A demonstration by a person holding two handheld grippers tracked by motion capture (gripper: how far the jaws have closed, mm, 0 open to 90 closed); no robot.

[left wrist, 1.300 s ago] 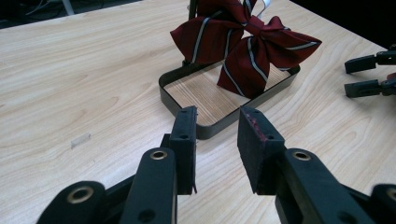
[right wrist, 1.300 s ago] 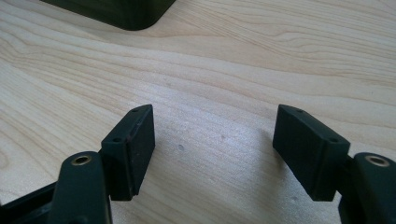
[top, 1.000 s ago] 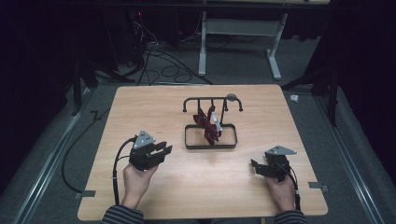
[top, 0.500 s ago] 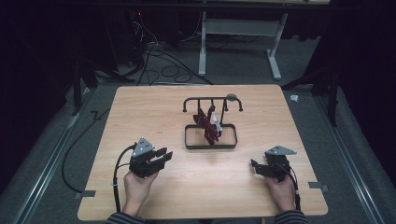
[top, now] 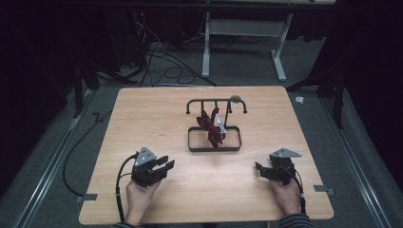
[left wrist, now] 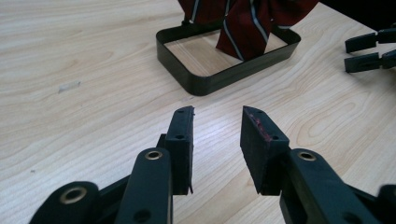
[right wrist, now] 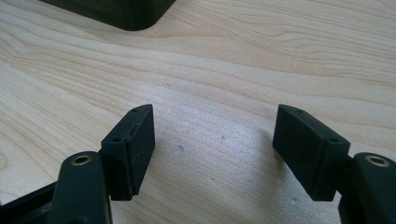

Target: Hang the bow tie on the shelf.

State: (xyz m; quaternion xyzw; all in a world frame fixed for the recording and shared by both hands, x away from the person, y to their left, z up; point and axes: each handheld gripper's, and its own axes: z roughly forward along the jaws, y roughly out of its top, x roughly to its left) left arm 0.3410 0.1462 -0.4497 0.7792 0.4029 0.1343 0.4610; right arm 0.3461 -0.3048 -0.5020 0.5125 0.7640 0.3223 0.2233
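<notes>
My left gripper has its jaws apart with nothing between them, and they have just been opening a bit more. My right gripper is spread wide and empty too. Both sit low by the table, near me. The red striped tie hangs on the black rack, up at about one o'clock from my left gripper. If I grab too hard, I think the light rack could tip or slide. Its black base frame rings the tie's bottom and blocks a low grab.
</notes>
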